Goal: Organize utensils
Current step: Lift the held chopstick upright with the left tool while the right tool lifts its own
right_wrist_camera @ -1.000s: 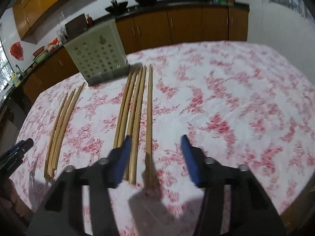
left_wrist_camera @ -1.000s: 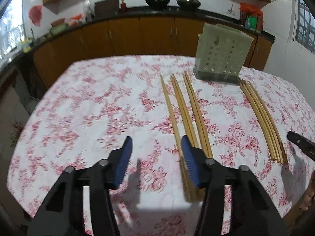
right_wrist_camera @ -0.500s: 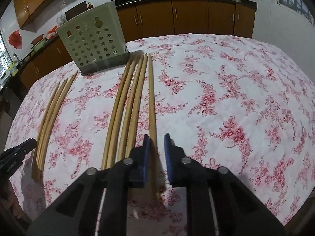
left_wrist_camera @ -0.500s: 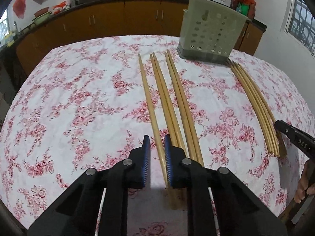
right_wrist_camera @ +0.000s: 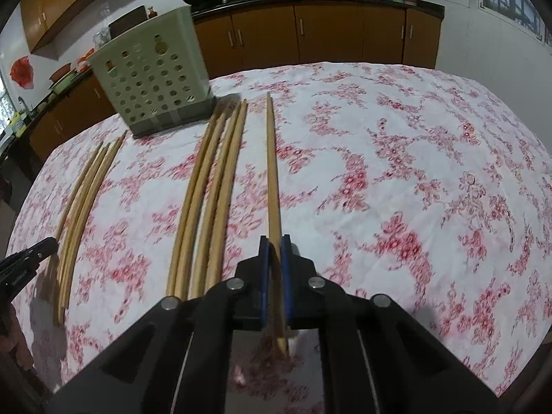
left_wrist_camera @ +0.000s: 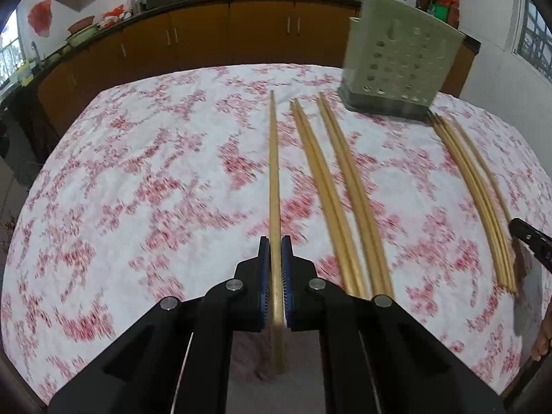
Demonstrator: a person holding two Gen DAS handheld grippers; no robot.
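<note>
Chopsticks (left_wrist_camera: 312,158) lie on floral tablecloth (left_wrist_camera: 155,179); each gripper (left_wrist_camera: 275,255) (right_wrist_camera: 275,253) clamps one.

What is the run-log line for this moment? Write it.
left claw: shut on chopstick | right claw: shut on chopstick | other chopsticks: lying on tablecloth | holder: upright

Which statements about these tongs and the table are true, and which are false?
1. The left tongs are shut on a chopstick. True.
2. The right tongs are wide open. False: they are shut on a second chopstick.
3. The perforated holder stands upright on the table. True.
4. The tablecloth is plain blue. False: it is white with red flowers.
</note>
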